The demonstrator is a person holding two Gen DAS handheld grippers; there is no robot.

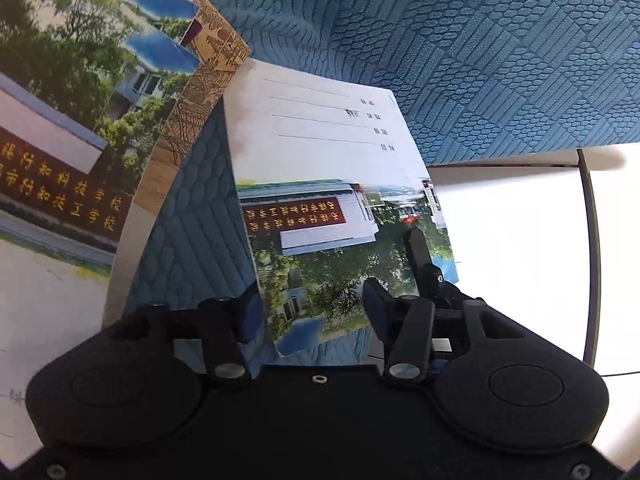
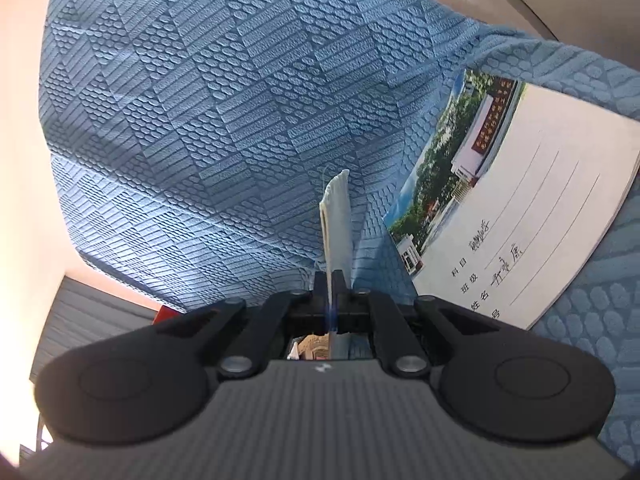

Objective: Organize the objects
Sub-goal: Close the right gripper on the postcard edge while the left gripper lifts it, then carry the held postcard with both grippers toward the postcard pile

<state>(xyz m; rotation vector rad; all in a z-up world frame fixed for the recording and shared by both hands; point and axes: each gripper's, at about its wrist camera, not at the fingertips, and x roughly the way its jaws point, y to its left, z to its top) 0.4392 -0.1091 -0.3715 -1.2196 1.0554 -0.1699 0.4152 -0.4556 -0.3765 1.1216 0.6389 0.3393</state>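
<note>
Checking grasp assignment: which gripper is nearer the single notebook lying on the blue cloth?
Left. The left gripper straddles the notebook's near edge, fingers either side. The right gripper is shut on other booklets held edge-on, the notebook off to its side.

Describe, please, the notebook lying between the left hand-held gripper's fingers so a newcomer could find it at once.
On the blue textured cloth, look just ahead of the left hand-held gripper. The thin white exercise notebook with a campus photo cover lies alone there, unlike the overlapping stack of similar notebooks to its left.
</note>
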